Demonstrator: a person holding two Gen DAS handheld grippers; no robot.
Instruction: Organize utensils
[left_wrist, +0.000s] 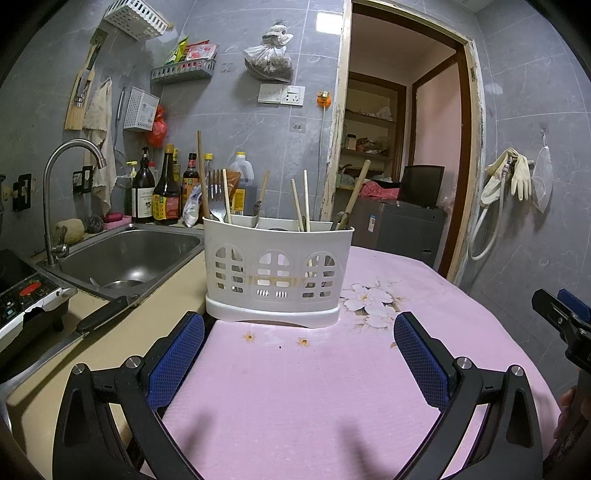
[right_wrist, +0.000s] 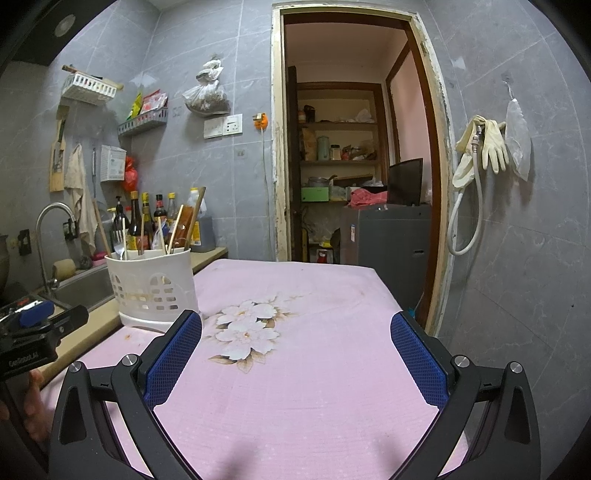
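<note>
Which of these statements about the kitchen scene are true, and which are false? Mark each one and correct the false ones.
1. The white utensil caddy stands on the pink floral cloth. True.
2. The left gripper is shut on a fork. False: it is open and empty.
3. A metal fork stands in the caddy. True.
4. The right gripper holds a chopstick. False: it is open and holds nothing.
5. The caddy is empty. False: it holds chopsticks and other utensils.

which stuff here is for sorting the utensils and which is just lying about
For the job: white utensil caddy, fork, chopsticks, wooden-handled utensil.

Lying about: sauce bottles, sink, knife, rubber gloves.
</note>
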